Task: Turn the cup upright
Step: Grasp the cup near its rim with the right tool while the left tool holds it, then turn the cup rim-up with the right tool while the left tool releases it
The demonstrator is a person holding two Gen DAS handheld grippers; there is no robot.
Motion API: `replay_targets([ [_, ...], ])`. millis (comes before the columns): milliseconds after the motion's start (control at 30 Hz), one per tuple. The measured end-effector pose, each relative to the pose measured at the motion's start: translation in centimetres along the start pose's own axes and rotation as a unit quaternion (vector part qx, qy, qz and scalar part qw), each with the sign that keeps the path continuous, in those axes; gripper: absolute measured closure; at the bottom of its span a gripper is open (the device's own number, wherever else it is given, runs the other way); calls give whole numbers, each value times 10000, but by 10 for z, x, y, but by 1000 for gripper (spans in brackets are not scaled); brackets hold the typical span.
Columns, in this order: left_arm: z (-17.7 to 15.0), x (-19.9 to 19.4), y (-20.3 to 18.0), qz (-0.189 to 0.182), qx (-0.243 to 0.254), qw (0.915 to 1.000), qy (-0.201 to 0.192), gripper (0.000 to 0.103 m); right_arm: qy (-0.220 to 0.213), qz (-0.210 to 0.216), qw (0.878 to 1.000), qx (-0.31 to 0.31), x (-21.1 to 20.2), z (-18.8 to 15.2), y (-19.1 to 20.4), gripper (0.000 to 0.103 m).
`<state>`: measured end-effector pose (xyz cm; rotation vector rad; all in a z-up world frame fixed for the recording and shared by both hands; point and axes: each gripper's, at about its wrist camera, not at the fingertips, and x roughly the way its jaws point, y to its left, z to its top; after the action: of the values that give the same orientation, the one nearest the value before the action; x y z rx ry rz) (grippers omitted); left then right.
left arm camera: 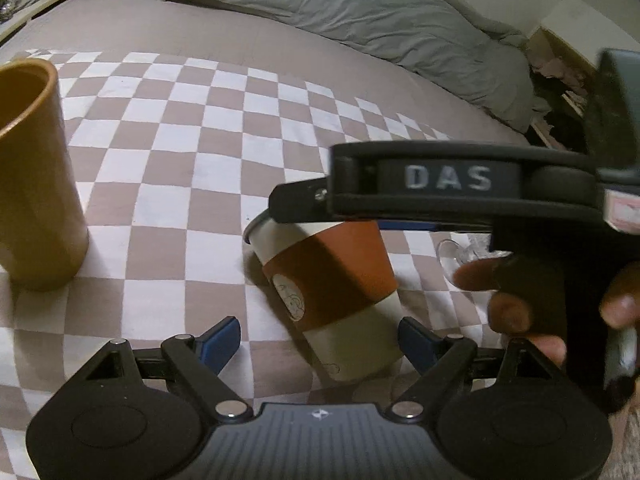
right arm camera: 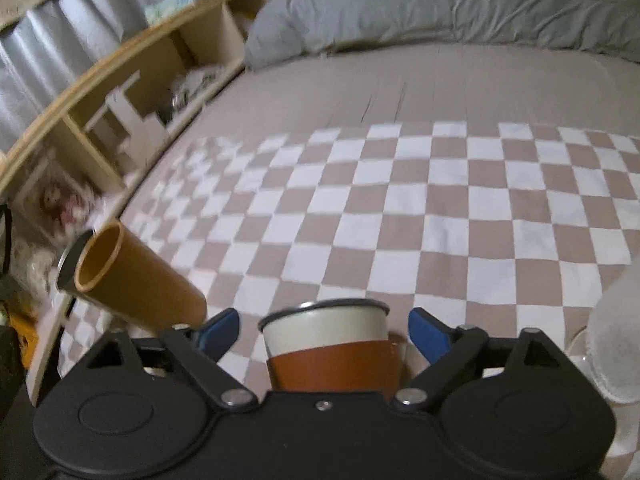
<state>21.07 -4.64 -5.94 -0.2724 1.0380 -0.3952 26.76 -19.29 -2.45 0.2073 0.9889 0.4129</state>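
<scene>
A cream paper cup with a brown sleeve [left arm camera: 332, 280] stands on the checkered bedspread, rim up; in the left wrist view it looks tilted. It also shows in the right wrist view [right arm camera: 332, 344], between the right gripper's blue fingers. My right gripper [right arm camera: 324, 332] is open, its pads apart from the cup's sides; its black body [left arm camera: 448, 180] hangs above the cup in the left wrist view. My left gripper [left arm camera: 320, 340] is open, its blue fingertips [left arm camera: 222, 338] on either side of the cup's base without touching it.
A tall mustard-yellow cup [left arm camera: 36, 176] stands upright to the left, also in the right wrist view [right arm camera: 132, 276]. A clear glass [left arm camera: 460, 260] lies to the right behind the hand. A grey duvet [left arm camera: 360, 12] lies at the back. Wooden shelves [right arm camera: 132, 92] run along the bed's left side.
</scene>
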Motion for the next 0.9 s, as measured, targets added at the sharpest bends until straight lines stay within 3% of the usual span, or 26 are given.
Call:
replay_targets([
  [167,-2,2,-2,-105,99,9999,73,19,168,108,9998,39,9,3,-6,25],
  [367,-1,-2,-4,-14,235,9993,-286,22,-327,98,9992,-206,-17,-1,-1,29],
  [467,1,1,-5,60,460,9973,-567,25,-552,108,9982,-223,-31,-3,-3,37],
  [533,1,4,-6,94,617,9953,-746,30,-668,24,9972,-339,-37,-7,-2,46],
  [600,0,6,-6,28,842,9919,-955,33,-718,-43,9967,-380,-41,-8,-1,78],
  [767,0,10,-10,-94,1083,9896,-936,37,-608,-69,9970,-471,-40,-15,-2,75],
  [833,0,11,-11,-91,1049,9905,-889,37,-567,-90,9979,-293,-36,-15,-6,70],
  [900,1,11,-10,-107,1048,9908,-851,37,-649,-113,9978,-43,-34,-12,-12,38],
])
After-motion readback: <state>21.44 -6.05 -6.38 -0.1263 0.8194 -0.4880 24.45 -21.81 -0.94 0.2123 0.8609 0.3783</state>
